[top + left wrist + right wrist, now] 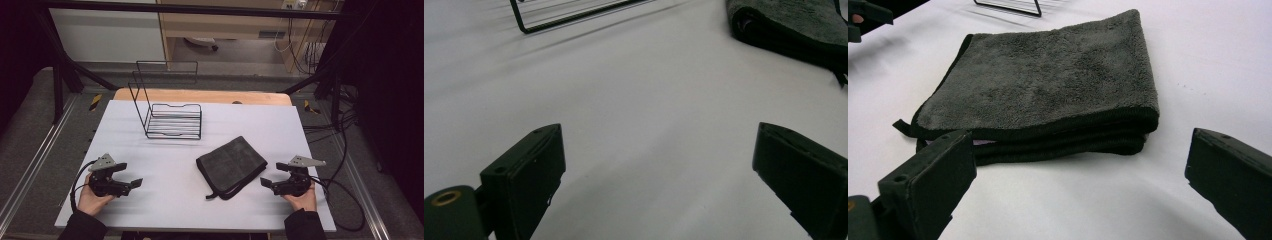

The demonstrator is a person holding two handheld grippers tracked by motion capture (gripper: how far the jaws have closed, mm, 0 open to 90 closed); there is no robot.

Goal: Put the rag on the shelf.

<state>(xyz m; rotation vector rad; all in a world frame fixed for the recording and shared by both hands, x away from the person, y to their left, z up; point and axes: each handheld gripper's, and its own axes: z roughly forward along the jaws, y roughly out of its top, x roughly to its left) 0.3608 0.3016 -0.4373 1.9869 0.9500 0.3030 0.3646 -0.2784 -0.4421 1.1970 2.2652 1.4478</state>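
Left hand (92,199): at the near left edge of the table, dark sleeve coming in from below, wrapped round the grip of the left gripper.
Left gripper (131,177): low over the white surface, pointing toward the middle of the table; jaws spread wide with nothing between them, and bare white table shows in the gap in the left gripper view (659,175).
Right hand (301,199): at the near right edge, holding the right gripper from behind.
Right gripper (268,176): low over the table and aimed left at the towel; jaws wide apart and empty, just short of the towel's near edge without touching it, as the right gripper view (1080,175) shows.
Towel (231,165): dark grey, folded into several layers, flat on the table between the two grippers but nearer the right one; a small loop tag sticks out at its near corner.
Table (165,155): white sheet over a wooden top, the wood showing along the far edge.
Wire rack (170,112): black, standing on the far part of the table left of centre, with a tall upright back and a low slatted base; well apart from the towel.
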